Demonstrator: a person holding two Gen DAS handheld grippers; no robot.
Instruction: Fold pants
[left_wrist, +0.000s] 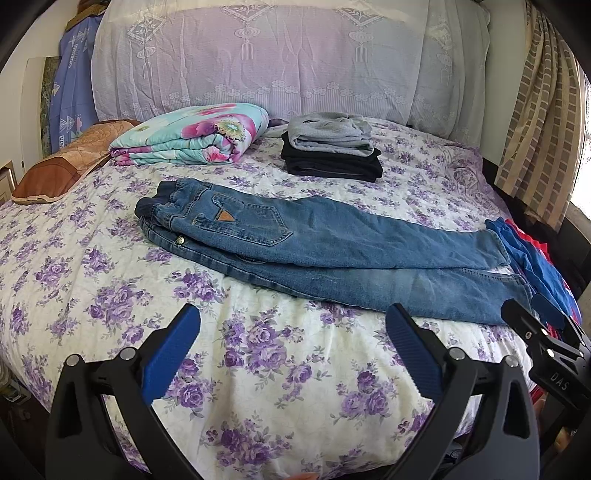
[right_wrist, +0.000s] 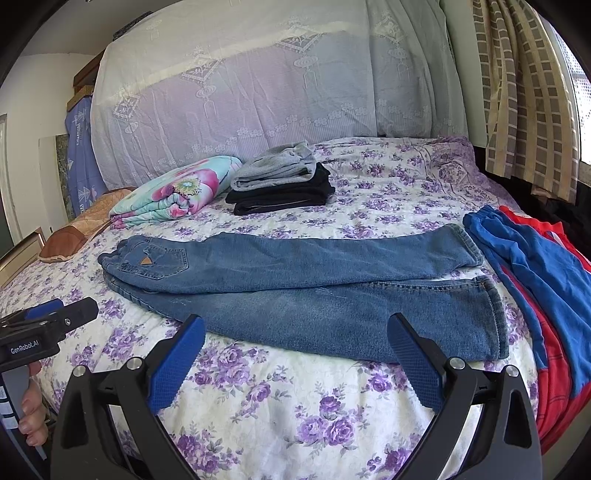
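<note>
One fold is done, I judge, because the jeans (right_wrist: 295, 291) lie leg over leg at twelve o'clock from my left claw (left_wrist: 291, 354) and right claw (right_wrist: 295, 362), both released and empty, so the crosswise folds remain.

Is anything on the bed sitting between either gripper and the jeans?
Nothing visible. Both the left gripper and right gripper have open jaws over bare floral bedspread just short of the jeans. The blue and red clothes lie beside the cuffs, off to the right.
</note>
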